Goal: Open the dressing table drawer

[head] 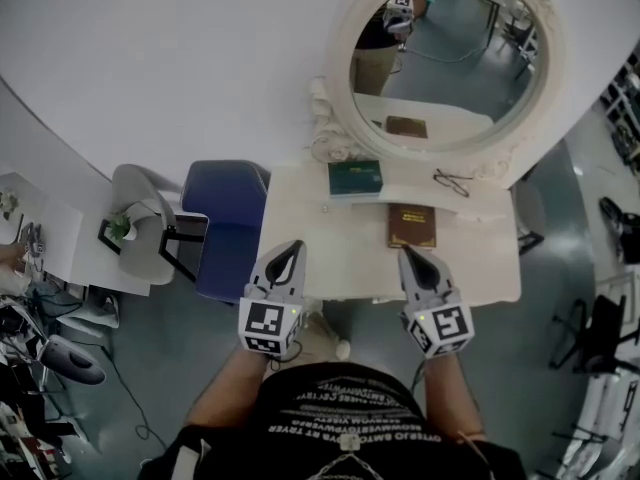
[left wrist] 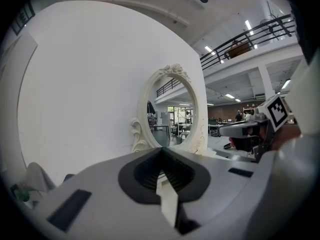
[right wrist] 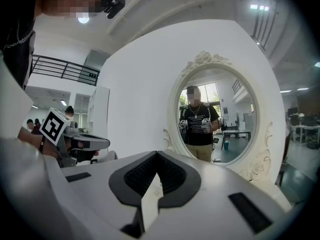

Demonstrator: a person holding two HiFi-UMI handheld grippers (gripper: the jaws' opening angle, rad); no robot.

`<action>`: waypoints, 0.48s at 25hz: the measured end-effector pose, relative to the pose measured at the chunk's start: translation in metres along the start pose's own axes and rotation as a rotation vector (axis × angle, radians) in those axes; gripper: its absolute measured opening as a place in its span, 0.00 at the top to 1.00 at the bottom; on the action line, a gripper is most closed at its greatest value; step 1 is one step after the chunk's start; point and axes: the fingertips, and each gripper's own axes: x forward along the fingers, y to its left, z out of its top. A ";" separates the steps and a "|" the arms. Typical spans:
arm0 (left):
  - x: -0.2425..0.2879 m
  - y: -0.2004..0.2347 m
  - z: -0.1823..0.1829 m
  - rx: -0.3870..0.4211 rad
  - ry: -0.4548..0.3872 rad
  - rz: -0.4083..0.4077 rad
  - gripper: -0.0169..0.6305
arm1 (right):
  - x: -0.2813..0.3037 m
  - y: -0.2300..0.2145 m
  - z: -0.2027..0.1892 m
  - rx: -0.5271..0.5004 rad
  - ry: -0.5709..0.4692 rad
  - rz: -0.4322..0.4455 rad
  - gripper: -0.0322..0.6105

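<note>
The white dressing table, with its counter (head: 300, 230), is standing against the curved white wall, and the oval mirror (head: 450, 58) is rising at its 12 o'clock side. The drawer is sitting somewhere under the counter's near edge at 6 o'clock, and its front is not showing from above.

The left gripper (head: 291, 252) and the right gripper (head: 409, 257) are pointing toward 12 o'clock, side by side, with their tips showing over the near strip of the counter. Each gripper's own view is showing its fingers pressed together with nothing between them, aimed at the mirror.

A brown book (head: 412, 225) is lying flat on the counter just past the right gripper. A green box (head: 355, 178) is sitting at 11 o'clock from the book, and a pair of glasses (head: 452, 182) is lying at 1 o'clock from it. A blue chair (head: 228, 223) is standing at the counter's 9 o'clock side.
</note>
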 end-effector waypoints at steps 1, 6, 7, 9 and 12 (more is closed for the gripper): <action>0.003 0.001 -0.003 -0.004 0.005 -0.004 0.97 | 0.001 -0.002 -0.001 0.001 0.001 -0.004 0.95; 0.023 0.004 -0.020 -0.026 0.040 -0.026 0.97 | 0.011 -0.007 -0.011 0.012 0.022 -0.016 0.95; 0.027 0.005 -0.024 -0.029 0.050 -0.030 0.97 | 0.014 -0.008 -0.012 0.014 0.025 -0.018 0.95; 0.036 0.008 -0.030 -0.042 0.066 -0.040 0.97 | 0.021 -0.011 -0.013 0.015 0.029 -0.023 0.95; 0.050 0.012 -0.036 -0.044 0.081 -0.051 0.97 | 0.032 -0.019 -0.011 0.012 0.033 -0.034 0.95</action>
